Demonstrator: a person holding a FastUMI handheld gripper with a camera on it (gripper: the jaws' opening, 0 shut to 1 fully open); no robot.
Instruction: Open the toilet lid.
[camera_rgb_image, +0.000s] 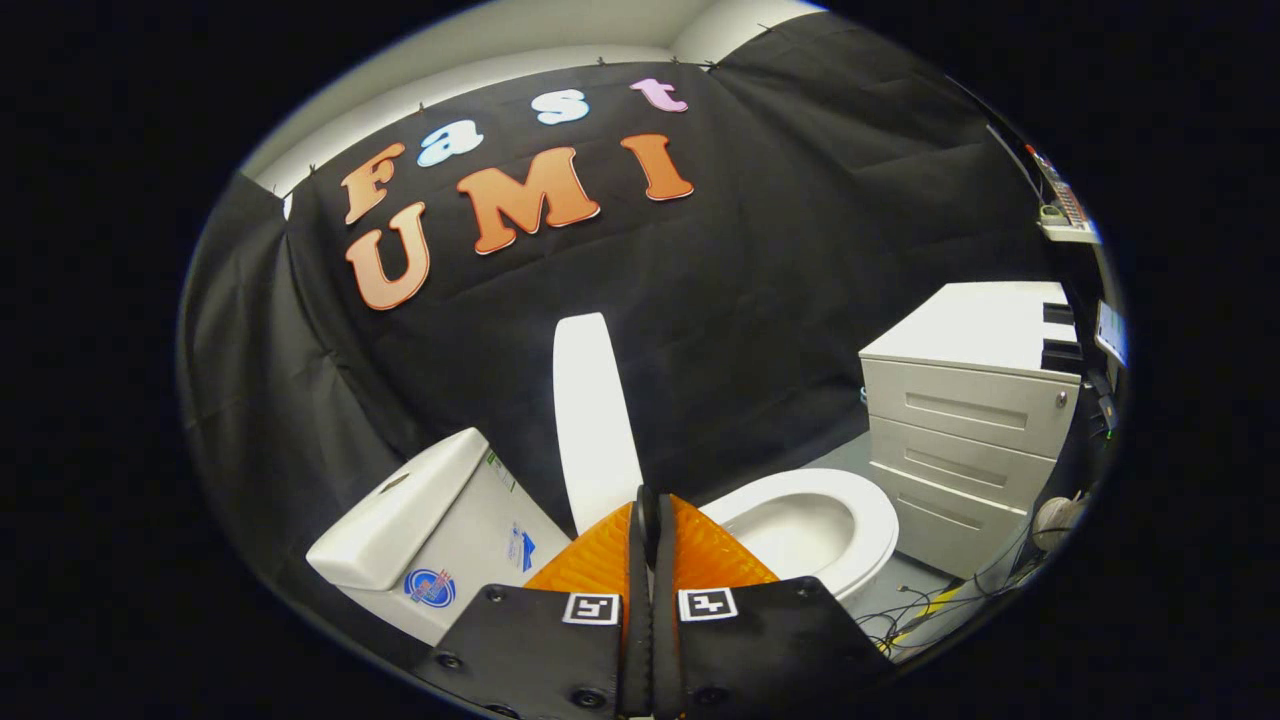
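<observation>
Lid (592, 420) stands raised on edge just beyond the gripper (650, 515), whose fingers are pressed together on nothing, bowl rim (870, 520) open at right.

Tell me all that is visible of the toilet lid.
The toilet lid is a smooth white panel, plastic by its look, with a rounded top end. It stands raised, nearly upright and seen edge-on, between the tank and the open seat. The gripper is shut just before its lower part; whether it touches cannot be told.
</observation>
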